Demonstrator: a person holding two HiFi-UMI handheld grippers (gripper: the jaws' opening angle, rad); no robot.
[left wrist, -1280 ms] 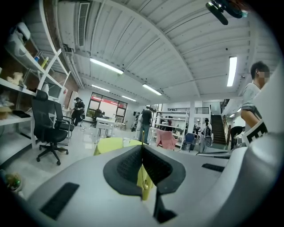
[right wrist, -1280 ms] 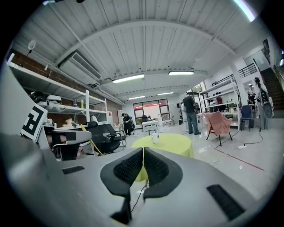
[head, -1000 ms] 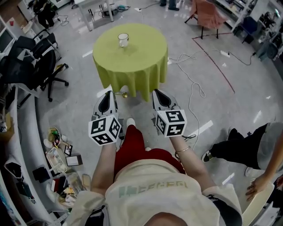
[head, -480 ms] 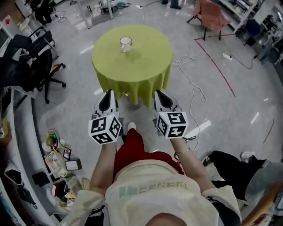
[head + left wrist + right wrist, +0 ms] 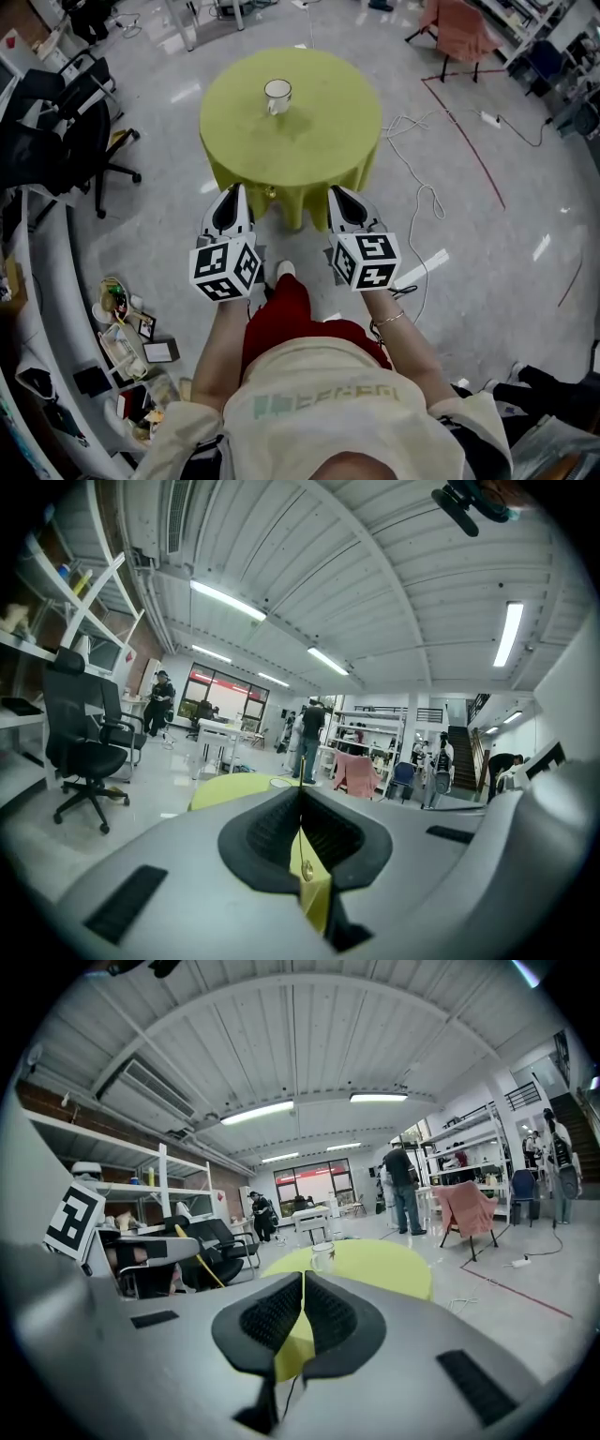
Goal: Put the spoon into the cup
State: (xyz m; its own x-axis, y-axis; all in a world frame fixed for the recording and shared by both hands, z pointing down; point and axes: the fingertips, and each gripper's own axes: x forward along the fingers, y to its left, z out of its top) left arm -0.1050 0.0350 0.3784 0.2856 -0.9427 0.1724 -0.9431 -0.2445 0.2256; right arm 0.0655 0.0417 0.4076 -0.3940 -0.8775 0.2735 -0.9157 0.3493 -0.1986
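A white cup [image 5: 277,94] stands on the far side of a round table under a yellow-green cloth [image 5: 309,141]. My left gripper [image 5: 234,190] hangs short of the table's near edge, shut on a thin gold spoon [image 5: 302,841] that runs upright between its jaws. A small gold glint shows just right of its tip in the head view. My right gripper [image 5: 337,192] is level with it, shut and holding nothing. The cup [image 5: 323,1255] lies straight ahead beyond the right gripper [image 5: 303,1279]. Its rim [image 5: 279,781] shows past the left gripper [image 5: 301,794].
Black office chairs [image 5: 56,122] stand to the left. Clutter [image 5: 122,319] lies on the floor along a curved counter at lower left. Cables [image 5: 412,178] trail over the floor right of the table. A pink-draped chair [image 5: 459,33] stands far right.
The table and cup have drawn nearer and shifted right in the head view. Both grippers kept their pose. The person at the lower right has almost left the picture.
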